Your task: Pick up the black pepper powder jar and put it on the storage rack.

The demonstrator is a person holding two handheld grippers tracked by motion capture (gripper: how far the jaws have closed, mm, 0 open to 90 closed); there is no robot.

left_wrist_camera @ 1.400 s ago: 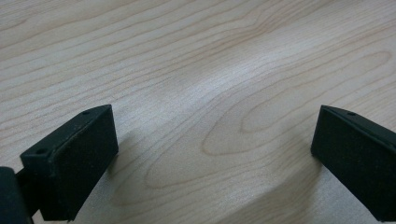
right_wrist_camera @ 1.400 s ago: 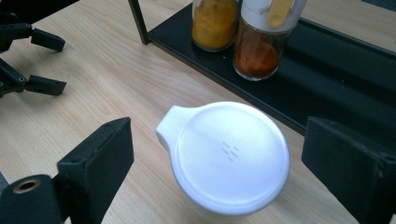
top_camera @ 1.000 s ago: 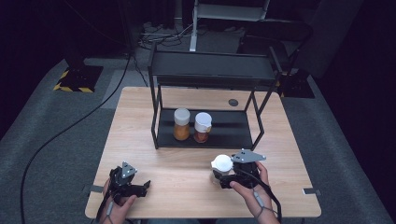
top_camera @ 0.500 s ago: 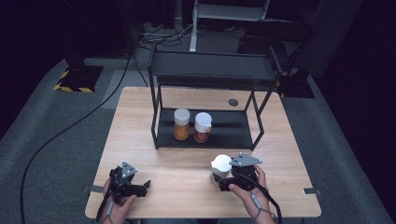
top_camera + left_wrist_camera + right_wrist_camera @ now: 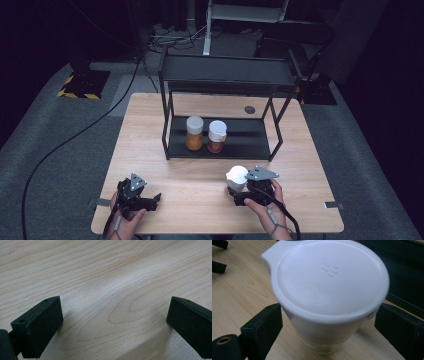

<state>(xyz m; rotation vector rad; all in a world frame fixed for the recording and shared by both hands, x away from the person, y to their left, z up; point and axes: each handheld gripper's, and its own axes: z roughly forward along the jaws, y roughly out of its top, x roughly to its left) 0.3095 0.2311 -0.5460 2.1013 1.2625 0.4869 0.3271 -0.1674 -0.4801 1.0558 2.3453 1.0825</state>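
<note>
A jar with a white lid (image 5: pixel 329 277) stands upright on the wooden table (image 5: pixel 195 175), near its front right. My right gripper (image 5: pixel 329 325) is open, one black jaw on each side of the jar's glass body, close to it but not clamped. From above, the jar (image 5: pixel 236 175) sits just left of the right gripper (image 5: pixel 240 192). Resting near the front left edge, my left gripper (image 5: pixel 152 201) is open. Between the left gripper's (image 5: pixel 115 325) wide-apart jaws there is bare wood.
A black two-level metal rack (image 5: pixel 227 72) stands at the middle back of the table. On its lower shelf are an orange-filled jar (image 5: pixel 194 132) and a reddish-brown one (image 5: pixel 217 136), both white-lidded. A small dark disc (image 5: pixel 249 109) lies behind the rack. Cables run over the floor.
The right gripper has drawn back slightly toward the person. The jar and the left gripper have stayed where they were.
</note>
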